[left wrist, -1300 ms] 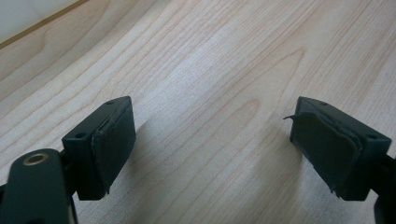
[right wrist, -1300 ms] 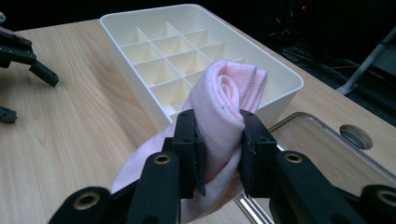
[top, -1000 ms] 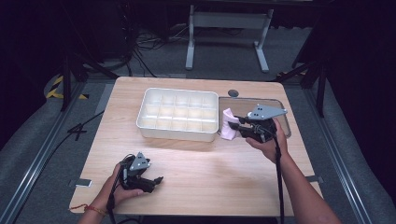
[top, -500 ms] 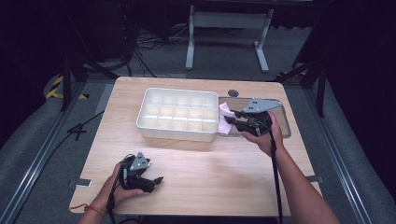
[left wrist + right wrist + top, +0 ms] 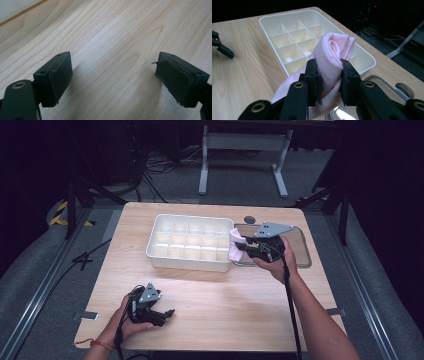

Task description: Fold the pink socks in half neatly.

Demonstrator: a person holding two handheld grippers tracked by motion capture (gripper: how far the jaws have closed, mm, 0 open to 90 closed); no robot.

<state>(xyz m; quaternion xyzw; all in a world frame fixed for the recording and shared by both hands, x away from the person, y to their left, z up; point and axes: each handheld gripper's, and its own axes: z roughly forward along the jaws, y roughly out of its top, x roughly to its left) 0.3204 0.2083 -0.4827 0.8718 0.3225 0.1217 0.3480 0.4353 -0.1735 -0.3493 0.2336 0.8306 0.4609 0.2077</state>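
Right gripper view – right tongs (image 5: 329, 75) clamp soft rolled pink cloth (image 5: 334, 53), left tongs (image 5: 113, 80) gape

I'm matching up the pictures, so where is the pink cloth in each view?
High view: the pink cloth sits right of centre, at the tray's right end, in the right gripper.
Left gripper view: not in it.
Right gripper view: the cloth is at centre, pinched between the jaws.
Shared landmark: the white tray.

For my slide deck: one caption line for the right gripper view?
Right gripper clamps a rolled pink cloth beside the white divided tray on the wooden table.
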